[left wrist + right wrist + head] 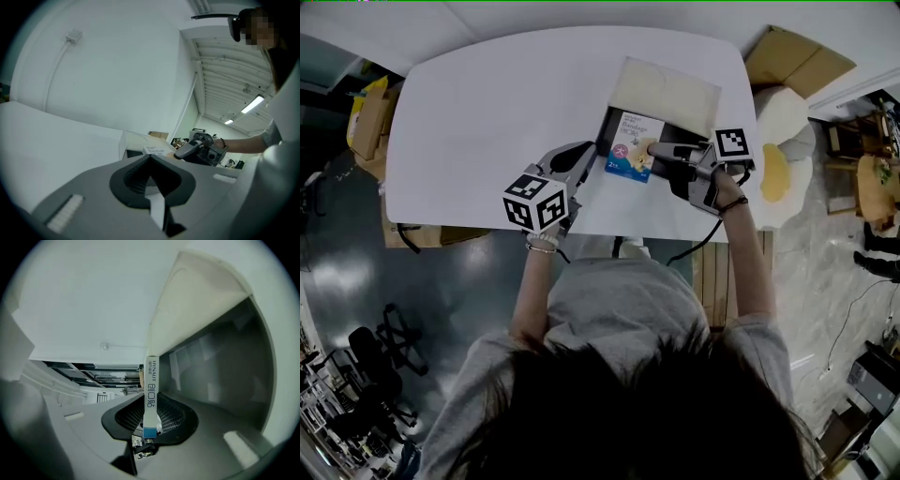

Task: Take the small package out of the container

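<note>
The right gripper (658, 150) pinches the small bandage box (634, 145) (flat printed card, white and blue) by its 3 o'clock edge, over the black rectangular container (680, 133). The box's long axis runs 12 to 6. At its 9 o'clock, the left gripper (589, 155) has its jaws together, empty.

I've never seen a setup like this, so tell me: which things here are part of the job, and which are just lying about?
Part of the job: small package, clamped in the right hand-held gripper; black container, lid open; left hand-held gripper beside it; white table.
Just lying about: cardboard box on the floor; office chairs.
</note>
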The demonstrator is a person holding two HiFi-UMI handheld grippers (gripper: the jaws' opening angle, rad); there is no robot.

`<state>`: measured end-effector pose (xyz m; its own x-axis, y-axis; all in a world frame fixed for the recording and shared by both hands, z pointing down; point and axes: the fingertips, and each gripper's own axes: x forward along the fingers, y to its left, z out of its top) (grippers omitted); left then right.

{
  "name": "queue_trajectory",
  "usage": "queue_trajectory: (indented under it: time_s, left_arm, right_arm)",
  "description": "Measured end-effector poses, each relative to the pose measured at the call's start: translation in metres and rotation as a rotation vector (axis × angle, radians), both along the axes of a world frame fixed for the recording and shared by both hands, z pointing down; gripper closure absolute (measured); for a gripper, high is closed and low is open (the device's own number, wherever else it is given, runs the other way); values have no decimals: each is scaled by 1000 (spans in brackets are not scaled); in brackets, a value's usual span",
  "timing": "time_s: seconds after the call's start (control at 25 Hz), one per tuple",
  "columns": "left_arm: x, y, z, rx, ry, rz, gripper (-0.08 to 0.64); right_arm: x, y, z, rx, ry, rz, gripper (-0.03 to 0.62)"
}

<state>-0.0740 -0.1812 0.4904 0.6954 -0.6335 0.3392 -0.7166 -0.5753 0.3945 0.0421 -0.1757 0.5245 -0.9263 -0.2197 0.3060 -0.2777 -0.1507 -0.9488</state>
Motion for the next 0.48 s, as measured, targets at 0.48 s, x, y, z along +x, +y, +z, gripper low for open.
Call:
queue_trajectory:
  time_s: [0.48]
  left_arm:
    - [-1,15,-29,76,1,-45,569]
  right_arm:
    - [9,9,-38,242,116,-25,495]
